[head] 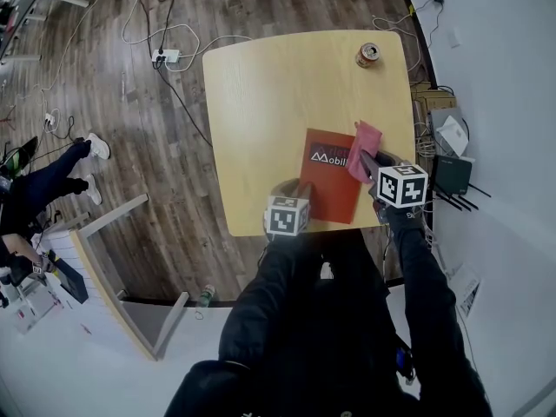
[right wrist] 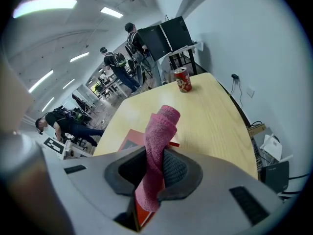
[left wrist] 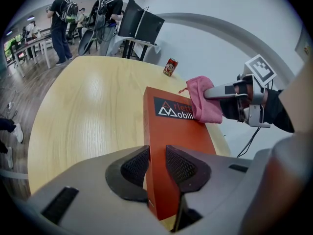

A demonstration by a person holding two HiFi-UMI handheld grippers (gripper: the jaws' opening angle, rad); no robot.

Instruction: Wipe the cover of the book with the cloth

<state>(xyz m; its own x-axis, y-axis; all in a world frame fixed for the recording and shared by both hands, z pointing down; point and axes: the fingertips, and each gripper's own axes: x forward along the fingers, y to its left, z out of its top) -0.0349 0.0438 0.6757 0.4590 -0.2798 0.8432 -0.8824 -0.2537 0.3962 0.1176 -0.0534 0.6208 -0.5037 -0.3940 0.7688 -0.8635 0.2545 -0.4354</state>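
book: orange-red hardback with a dark title band and white lettering (head: 333, 191), at centre-right of the head view, on the pale wooden table with rounded corners (head: 261, 102), close to the table's near edge. whether it sits fully flat or is tipped up a little at the held end, i cannot tell.

left gripper (head: 289, 196): jaws pressed in on the book's near end. in the left gripper view the two ribbed pads sit on either side of the book (left wrist: 176, 131), one against each face, with no gap showing.

right gripper (head: 372, 165): jaws pinching a pink terry cloth (head: 365, 148). in the right gripper view the cloth (right wrist: 159, 146) stands up between the pads as a rolled bunch, and its free end reaches out past the tips. a strip of the book (right wrist: 128, 140) shows behind it.

contact: in the left gripper view the cloth (left wrist: 203, 104) rests on the cover at the right end of the title band, covering the last letters.

handling, judged: the book reads as stiff and fairly light, and its smooth cover is likely to skate on the bare tabletop under sideways wiping. the grip at the near end suits this, since it is clear of most of the cover. the cloth is soft and limp, so it needs downward pressure to spread rather than drag as a lump.

other: red drinks can (head: 368, 55) at the table's far right corner, well apart from the book.
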